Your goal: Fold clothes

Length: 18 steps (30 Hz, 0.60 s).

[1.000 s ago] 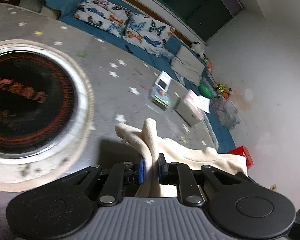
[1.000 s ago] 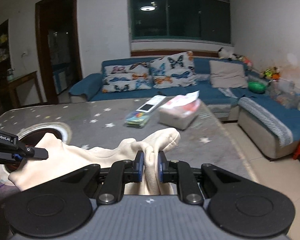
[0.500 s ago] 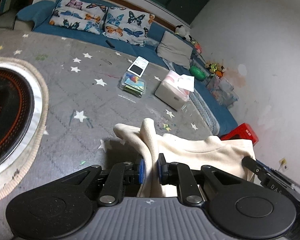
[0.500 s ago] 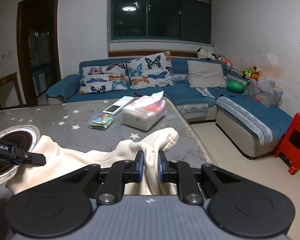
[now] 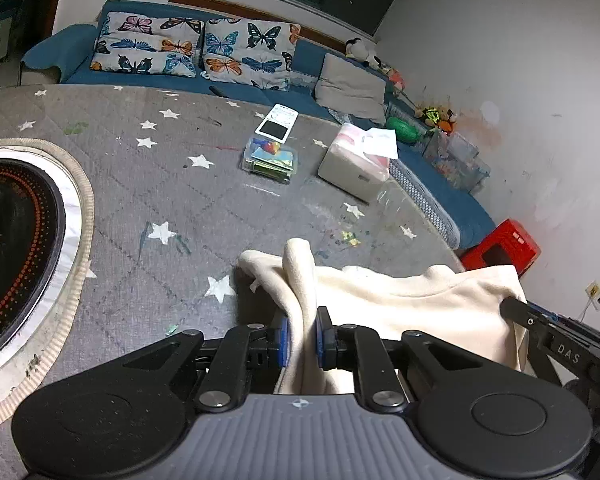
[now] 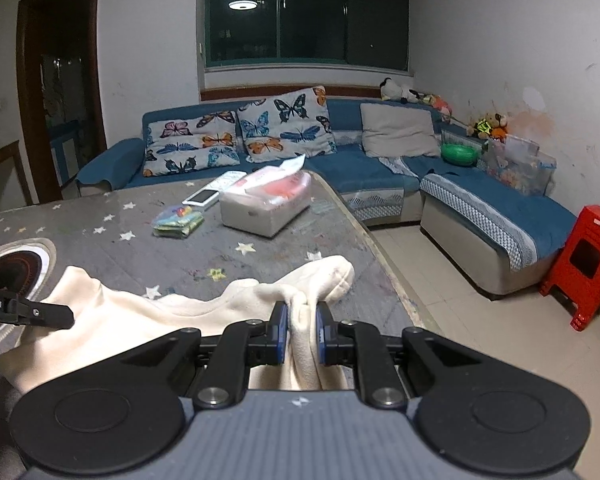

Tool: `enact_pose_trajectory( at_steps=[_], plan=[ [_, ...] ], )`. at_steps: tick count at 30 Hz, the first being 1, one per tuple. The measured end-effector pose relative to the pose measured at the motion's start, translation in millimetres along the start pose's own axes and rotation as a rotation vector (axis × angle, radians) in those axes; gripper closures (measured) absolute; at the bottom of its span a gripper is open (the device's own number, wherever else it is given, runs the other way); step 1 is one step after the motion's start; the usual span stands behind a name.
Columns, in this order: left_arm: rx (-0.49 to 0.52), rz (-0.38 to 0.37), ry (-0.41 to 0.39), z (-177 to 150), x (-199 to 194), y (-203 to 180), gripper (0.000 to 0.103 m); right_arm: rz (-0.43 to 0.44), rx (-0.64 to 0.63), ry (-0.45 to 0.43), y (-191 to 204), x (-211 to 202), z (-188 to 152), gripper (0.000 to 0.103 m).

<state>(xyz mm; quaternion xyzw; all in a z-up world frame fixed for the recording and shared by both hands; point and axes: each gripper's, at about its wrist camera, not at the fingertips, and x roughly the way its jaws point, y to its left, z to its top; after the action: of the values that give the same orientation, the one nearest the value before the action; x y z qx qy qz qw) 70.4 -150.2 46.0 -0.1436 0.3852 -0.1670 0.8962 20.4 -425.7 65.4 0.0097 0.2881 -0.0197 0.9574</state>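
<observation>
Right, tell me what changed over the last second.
Both grippers carried the cream garment along the grey star-patterned table, away from the round black burner toward the end nearest the tissue box. The left gripper and right gripper stayed shut on bunched fabric. The items on the table did not move.

Cream garment (image 5: 412,304) (grey star-patterned tablecloth (image 5: 172,196))

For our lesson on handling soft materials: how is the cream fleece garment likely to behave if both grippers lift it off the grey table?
The cream fleece garment will probably sag: it already droops between the left gripper and right gripper. It looks light, bunching easily where pinched. Its fuzzy surface likely resists slipping.
</observation>
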Motion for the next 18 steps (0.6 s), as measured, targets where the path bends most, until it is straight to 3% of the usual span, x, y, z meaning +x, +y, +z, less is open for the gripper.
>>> enact_pose_trajectory(
  at_steps=[12,18],
  plan=[
    [-0.001,0.031,0.043,-5.9,12.7,9.4,0.087,-0.031,0.021,0.082,-8.9,27.7,-18.9,0.090],
    [0.007,0.054,0.025,0.8,9.9,11.3,0.081,-0.036,0.028,0.120,-9.8,40.9,-22.9,0.088]
  ],
)
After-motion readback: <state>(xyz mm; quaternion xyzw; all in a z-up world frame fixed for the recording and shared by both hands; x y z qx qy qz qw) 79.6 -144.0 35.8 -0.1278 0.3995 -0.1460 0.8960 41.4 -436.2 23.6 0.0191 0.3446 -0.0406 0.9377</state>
